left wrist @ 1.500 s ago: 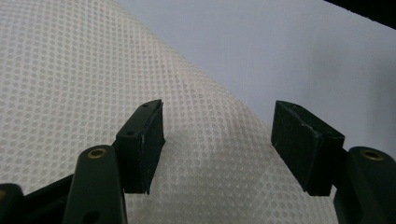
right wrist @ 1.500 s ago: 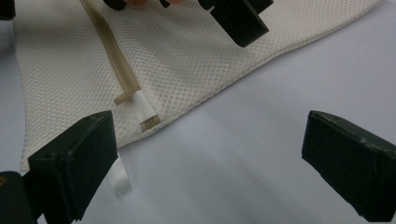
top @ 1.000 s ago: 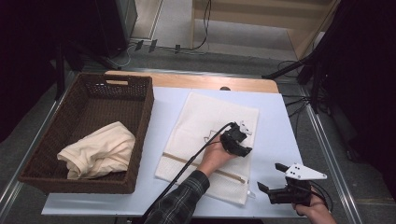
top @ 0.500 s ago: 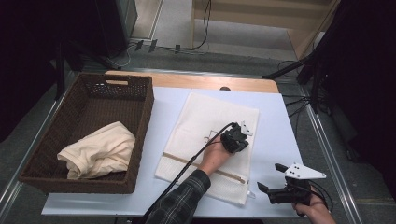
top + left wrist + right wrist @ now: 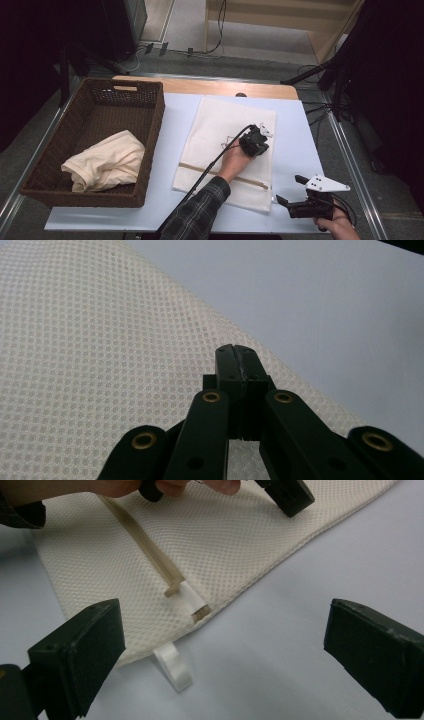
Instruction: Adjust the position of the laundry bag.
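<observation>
Left gripper [image 5: 256, 141] sits on the mesh laundry bag [image 5: 220, 130], near its right edge; jaws have just been closing and now meet pad to pad. In the left gripper view the tips [image 5: 235, 365] press flat on the mesh; can't tell whether any mesh is pinched between them (no fold visible). Bag lies flat on the white table [image 5: 300, 135], zipper [image 5: 225, 175] running across its near end. Right gripper [image 5: 282, 202] hovers off the bag's near right corner, jaws spread wide, nothing between them. Its own view looks at the zipper end [image 5: 192, 602] and a white loop tab [image 5: 172, 667] sticking out from the bag's hem. Wicker basket [image 5: 145, 100] stands left of the bag, cream cloth [image 5: 105, 160] bundled inside.
</observation>
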`<state>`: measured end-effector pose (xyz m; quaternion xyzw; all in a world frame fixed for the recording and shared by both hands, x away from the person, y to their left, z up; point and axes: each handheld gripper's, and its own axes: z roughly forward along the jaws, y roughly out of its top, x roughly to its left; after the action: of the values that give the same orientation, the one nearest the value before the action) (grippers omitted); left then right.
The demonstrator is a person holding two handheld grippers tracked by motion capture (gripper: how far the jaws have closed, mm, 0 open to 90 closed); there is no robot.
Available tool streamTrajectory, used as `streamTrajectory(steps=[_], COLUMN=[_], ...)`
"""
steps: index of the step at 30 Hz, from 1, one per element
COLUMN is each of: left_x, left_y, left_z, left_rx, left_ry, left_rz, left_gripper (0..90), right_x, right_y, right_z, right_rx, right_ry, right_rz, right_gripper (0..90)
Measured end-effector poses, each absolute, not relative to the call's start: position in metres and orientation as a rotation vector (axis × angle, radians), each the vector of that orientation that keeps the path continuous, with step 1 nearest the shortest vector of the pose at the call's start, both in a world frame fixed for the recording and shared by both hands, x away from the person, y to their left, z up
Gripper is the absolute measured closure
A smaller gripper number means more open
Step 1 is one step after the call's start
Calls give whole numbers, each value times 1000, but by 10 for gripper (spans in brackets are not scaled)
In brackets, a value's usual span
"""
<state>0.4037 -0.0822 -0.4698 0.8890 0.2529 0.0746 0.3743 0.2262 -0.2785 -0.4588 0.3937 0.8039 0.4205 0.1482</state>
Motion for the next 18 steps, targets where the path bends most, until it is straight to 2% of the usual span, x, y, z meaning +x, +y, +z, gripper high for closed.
streamTrajectory(steps=[11,18], left_x=[428,429], left_y=[-86,-84], left_z=[-466,-467], left_rx=[2234,2220], left_ry=[714,718], left_rz=[195,155], left_gripper=[900,886], right_x=[229,233], right_y=[-277,-276], right_z=[-458,-461], right_rx=[1127,1127], right_ry=[2313,2330], right_rz=[1222,1225], right_gripper=[32,32])
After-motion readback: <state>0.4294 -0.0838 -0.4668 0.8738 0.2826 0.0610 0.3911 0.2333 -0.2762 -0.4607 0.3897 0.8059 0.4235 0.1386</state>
